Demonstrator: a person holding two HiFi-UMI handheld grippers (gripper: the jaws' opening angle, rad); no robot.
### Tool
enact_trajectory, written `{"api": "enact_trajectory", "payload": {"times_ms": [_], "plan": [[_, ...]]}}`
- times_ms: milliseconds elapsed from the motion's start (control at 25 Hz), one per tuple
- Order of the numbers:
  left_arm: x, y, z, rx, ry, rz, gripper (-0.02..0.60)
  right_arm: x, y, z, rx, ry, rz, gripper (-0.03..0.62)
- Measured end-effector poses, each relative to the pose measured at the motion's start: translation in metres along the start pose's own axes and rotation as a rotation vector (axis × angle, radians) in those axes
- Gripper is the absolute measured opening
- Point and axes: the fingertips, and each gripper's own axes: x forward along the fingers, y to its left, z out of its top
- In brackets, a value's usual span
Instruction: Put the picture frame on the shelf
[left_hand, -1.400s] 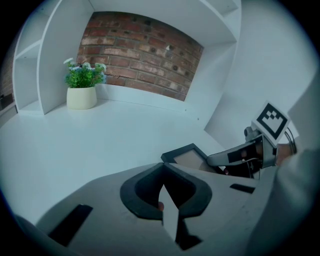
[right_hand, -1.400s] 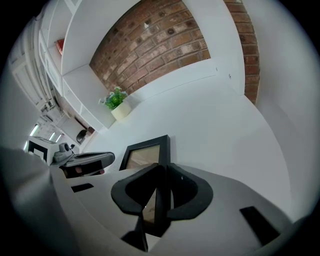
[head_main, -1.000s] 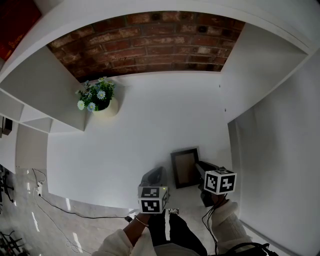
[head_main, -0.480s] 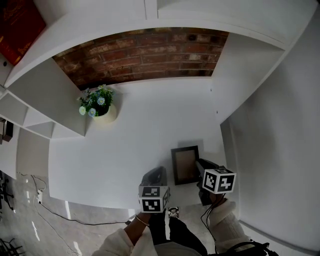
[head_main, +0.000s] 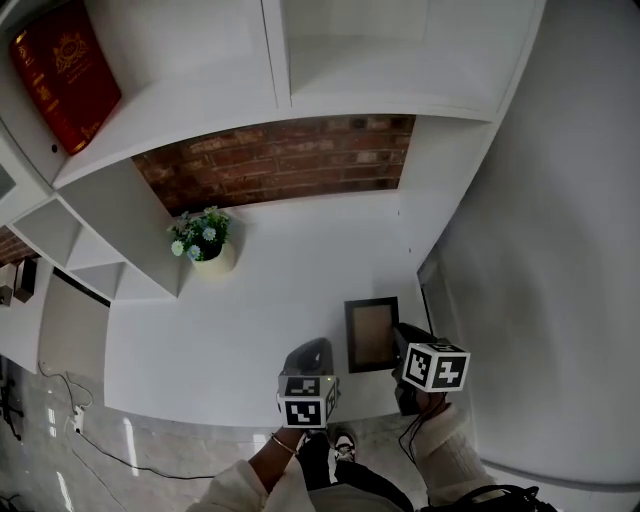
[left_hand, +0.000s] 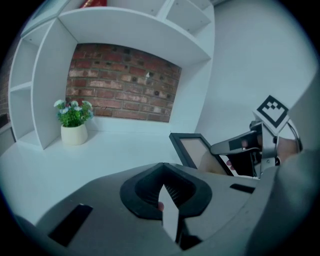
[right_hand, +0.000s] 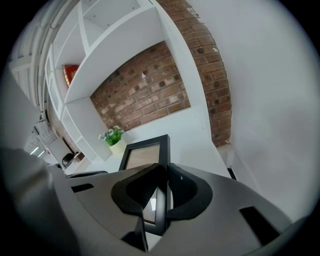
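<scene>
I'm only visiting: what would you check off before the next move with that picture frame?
1. Right gripper shut on the picture frame, at its right edge: ok.
2. Left gripper shut, holding nothing, apart from the frame: ok.
3. Frame's base resting on the white shelf surface: cannot tell.
4. Bare surface beyond the frame, toward the brick wall: ok.
5. Potted plant well off to the left of the frame: ok.

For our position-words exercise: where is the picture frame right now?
In the head view the picture frame is low and right of centre, its right edge clamped in the right hand-held gripper, over the front right of the white counter.
</scene>
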Motion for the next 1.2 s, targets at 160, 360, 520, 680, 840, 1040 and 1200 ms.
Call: {"api": "enact_trajectory", "payload": {"times_ms": [160, 360, 520, 680, 840, 1040, 1200], "plan": [[-0.015, -0.017, 0.028, 0.020, -0.069, -0.001, 0.006, -0.023, 0.007, 0.023, -0.013, -0.058, 0.018, 0.074], [-0.038, -0.034, 0.064, 0.037, -0.160, 0.014, 0.008, -0.053, 0.017, 0.053, -0.040, -0.131, 0.047, 0.074], [-0.056, -0.042, 0.079, 0.050, -0.213, 0.033, 0.008, -0.076, 0.026, 0.071, -0.065, -0.186, 0.063, 0.074], [-0.066, -0.045, 0.091, 0.067, -0.242, 0.045, 0.006, -0.101, 0.034, 0.086, -0.080, -0.263, 0.067, 0.074], [-0.074, -0.048, 0.116, 0.101, -0.278, 0.047, 0.008, -0.118, 0.038, 0.102, -0.087, -0.316, 0.057, 0.074], [-0.083, -0.052, 0.142, 0.132, -0.316, 0.019, 0.006, -0.128, 0.042, 0.118, -0.083, -0.359, 0.026, 0.074], [-0.091, -0.051, 0.164, 0.154, -0.335, -0.008, 0.008, -0.138, 0.059, 0.141, -0.079, -0.414, 0.025, 0.074]]}}
